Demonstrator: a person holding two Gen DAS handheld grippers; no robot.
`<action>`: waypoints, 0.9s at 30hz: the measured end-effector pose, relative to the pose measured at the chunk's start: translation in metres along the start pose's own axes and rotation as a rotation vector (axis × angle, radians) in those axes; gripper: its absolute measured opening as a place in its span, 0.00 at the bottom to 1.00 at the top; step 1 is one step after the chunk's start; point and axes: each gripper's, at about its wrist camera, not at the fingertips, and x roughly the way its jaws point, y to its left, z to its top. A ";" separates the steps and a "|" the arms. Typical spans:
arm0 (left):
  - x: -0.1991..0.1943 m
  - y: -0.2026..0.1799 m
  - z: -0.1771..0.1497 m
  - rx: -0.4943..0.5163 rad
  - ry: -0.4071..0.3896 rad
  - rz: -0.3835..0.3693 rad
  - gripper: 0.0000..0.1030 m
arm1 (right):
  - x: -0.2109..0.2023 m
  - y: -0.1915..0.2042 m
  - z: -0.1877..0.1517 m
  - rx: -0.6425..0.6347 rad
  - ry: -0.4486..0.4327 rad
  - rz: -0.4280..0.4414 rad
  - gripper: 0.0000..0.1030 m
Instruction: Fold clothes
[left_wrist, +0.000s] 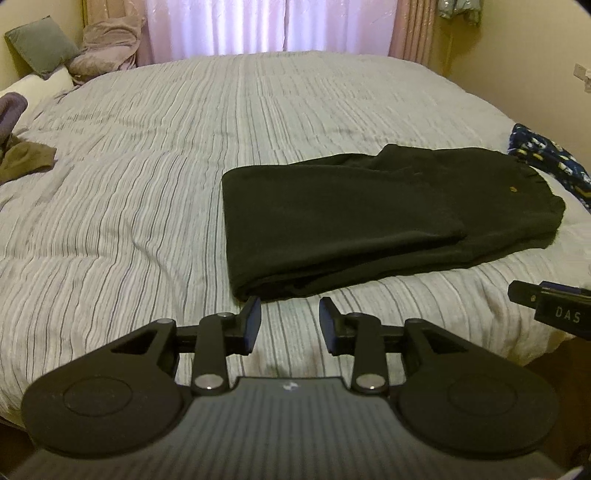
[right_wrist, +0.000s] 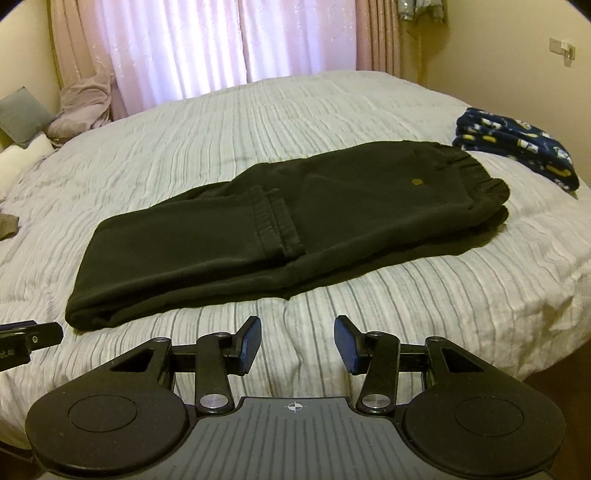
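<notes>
Black trousers (right_wrist: 280, 229) lie folded on the striped bedspread (left_wrist: 129, 206), both tongs empty.

We find the left gripper (left_wrist: 290, 325) and right gripper (right_wrist: 297, 343) parted, holding nothing, just short of the soft, fleecy cloth. The right view alone shows ribbed cuffs (right_wrist: 275, 221) doubled over the legs; the left alone shows an olive garment (left_wrist: 24, 160).

Black trousers (right_wrist: 295, 225); grey-striped bedspread (left_wrist: 147, 184); navy patterned garment (right_wrist: 517, 147).
</notes>
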 end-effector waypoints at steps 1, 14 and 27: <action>-0.002 0.000 0.000 0.001 -0.003 -0.002 0.29 | -0.002 -0.001 0.000 0.002 -0.002 0.000 0.46; -0.006 -0.002 0.002 0.004 -0.014 -0.004 0.30 | -0.004 -0.008 0.002 0.019 -0.004 -0.014 0.46; 0.006 -0.014 0.003 0.025 0.018 0.004 0.31 | 0.006 -0.024 0.000 0.061 0.010 -0.012 0.46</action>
